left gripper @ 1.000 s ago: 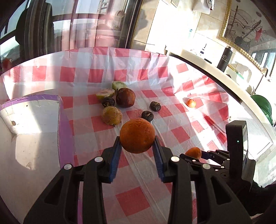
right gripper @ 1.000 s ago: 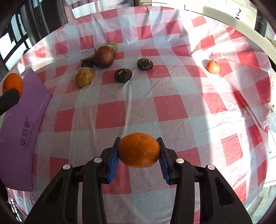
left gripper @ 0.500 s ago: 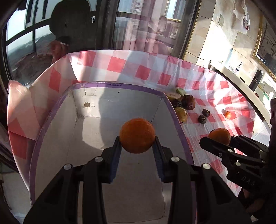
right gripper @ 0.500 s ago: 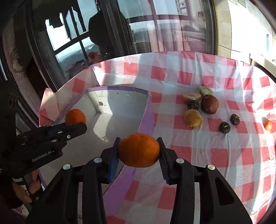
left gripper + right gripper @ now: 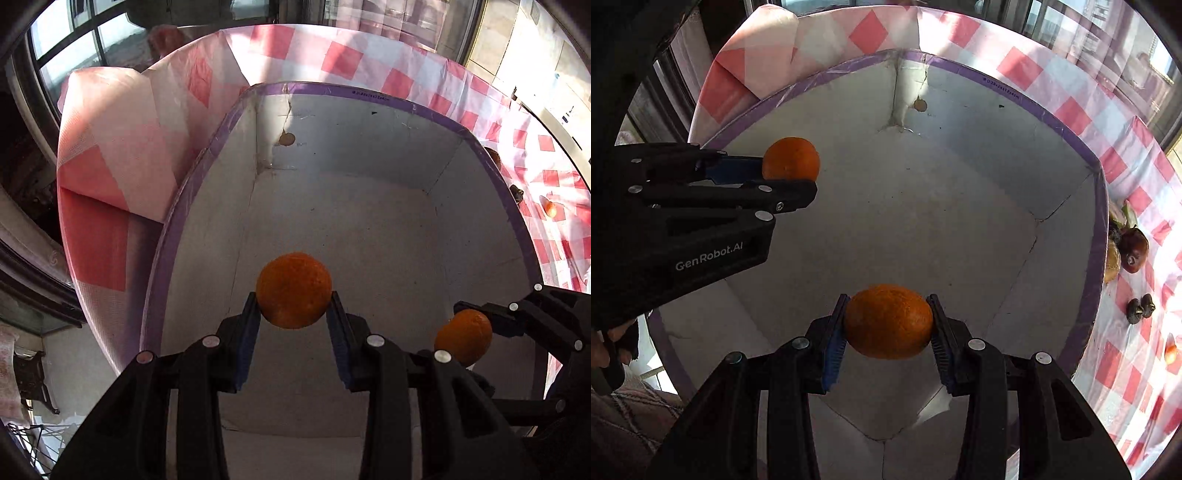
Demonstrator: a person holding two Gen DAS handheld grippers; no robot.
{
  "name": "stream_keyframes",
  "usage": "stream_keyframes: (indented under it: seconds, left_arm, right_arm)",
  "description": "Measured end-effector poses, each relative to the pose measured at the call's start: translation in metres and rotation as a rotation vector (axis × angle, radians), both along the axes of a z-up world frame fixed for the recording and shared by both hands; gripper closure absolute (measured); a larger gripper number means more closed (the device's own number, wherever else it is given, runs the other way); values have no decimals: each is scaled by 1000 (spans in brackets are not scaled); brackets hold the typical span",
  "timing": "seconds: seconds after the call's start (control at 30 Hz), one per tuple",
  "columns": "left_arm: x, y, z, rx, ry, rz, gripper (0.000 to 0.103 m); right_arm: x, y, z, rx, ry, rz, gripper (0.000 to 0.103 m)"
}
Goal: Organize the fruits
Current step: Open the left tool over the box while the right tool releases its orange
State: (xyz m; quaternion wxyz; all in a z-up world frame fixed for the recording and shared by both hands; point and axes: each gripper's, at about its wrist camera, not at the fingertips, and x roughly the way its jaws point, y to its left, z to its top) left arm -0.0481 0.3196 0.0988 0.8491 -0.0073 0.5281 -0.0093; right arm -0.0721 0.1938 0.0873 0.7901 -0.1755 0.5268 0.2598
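Oranges (image 5: 293,290) (image 5: 888,321) sit squeezed in the left gripper (image 5: 293,314) and right gripper (image 5: 888,325) above the bare box (image 5: 369,229), with other fruit (image 5: 1132,249) left on the cloth (image 5: 1126,369).

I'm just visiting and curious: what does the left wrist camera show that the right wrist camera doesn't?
Only the left wrist view shows the right tool from the side.

Only the right wrist view shows the left tool from the side, its GenRobot.AI lettering, and the dark red fruit outside the box.

Both show the purple-rimmed box, each tool gripping an orange over it, and the checked tablecloth.
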Motion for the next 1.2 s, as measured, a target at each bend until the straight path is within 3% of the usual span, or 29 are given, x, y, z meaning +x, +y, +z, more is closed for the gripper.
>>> stream_keyframes:
  seconds: [0.23,0.43,0.73,0.93,1.07,1.2]
  left_arm:
    - [-1,-1,-8,1,18,-35,62]
    - [-3,-5,-10,-26,29,-86,41]
    - [-8,-11,-13,-53,45,-102,31]
    - [-12,-16,-11,-47,54,-105,28]
    - [-19,-26,18,10,-33,-161,28]
    - [-27,-28,52,-38,-133,-170,18]
  right_arm:
    - [-10,-7,-14,-69,5,-13,61]
    - [-12,-12,-10,-60,-5,-20,42]
    - [-16,-21,-6,-58,15,-8,33]
    - [-17,9,-8,-113,14,29,24]
    - [-13,-4,26,-62,-28,-11,20]
    - [-20,-17,62,-45,-132,6,17]
